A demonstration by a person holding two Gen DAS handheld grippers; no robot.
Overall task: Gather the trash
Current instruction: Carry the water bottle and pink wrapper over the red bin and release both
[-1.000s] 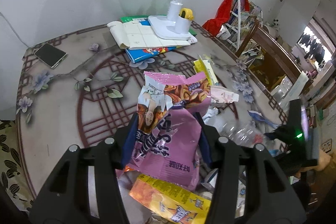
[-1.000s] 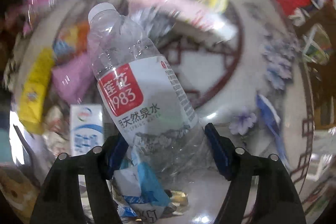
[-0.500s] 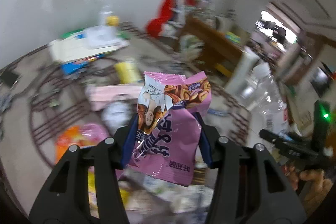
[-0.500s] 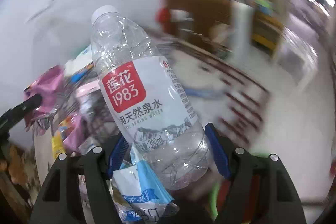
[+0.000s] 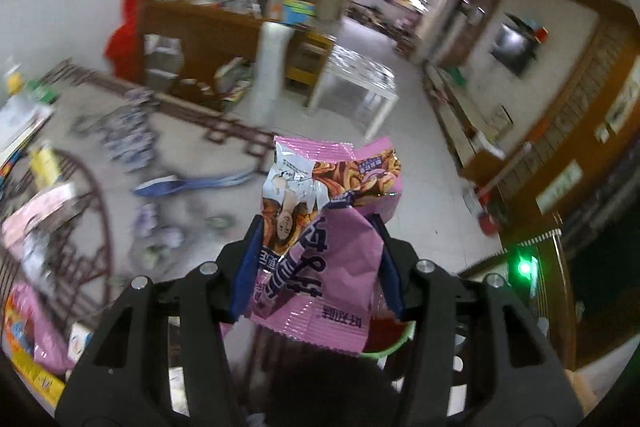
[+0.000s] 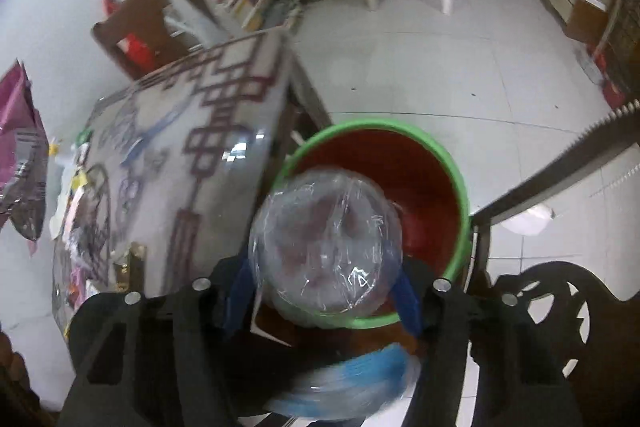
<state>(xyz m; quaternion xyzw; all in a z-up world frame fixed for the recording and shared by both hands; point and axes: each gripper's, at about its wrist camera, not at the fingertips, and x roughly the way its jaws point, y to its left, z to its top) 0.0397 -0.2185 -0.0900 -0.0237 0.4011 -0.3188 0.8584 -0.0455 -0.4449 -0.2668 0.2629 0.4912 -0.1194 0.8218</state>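
The left gripper (image 5: pixel 316 263) pinches one pink snack bag (image 5: pixel 320 251); the right gripper's (image 6: pixel 324 283) jaws are closing around one clear bottle (image 6: pixel 325 239) above one green-rimmed bin (image 6: pixel 404 155).

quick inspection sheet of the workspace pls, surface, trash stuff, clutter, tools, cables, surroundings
surface: patterned table, edge beside the bin.
job's things: clear plastic bottle over the green-rimmed red bin; pink snack bag.
clutter: wrappers lie on the table, blurred.
grippers: left tool clamps the pink snack bag; right tool closing, bottle between its jaws.
cables: nothing seen.
surroundings: tiled floor, white side table, wooden shelf with books, dark chair.
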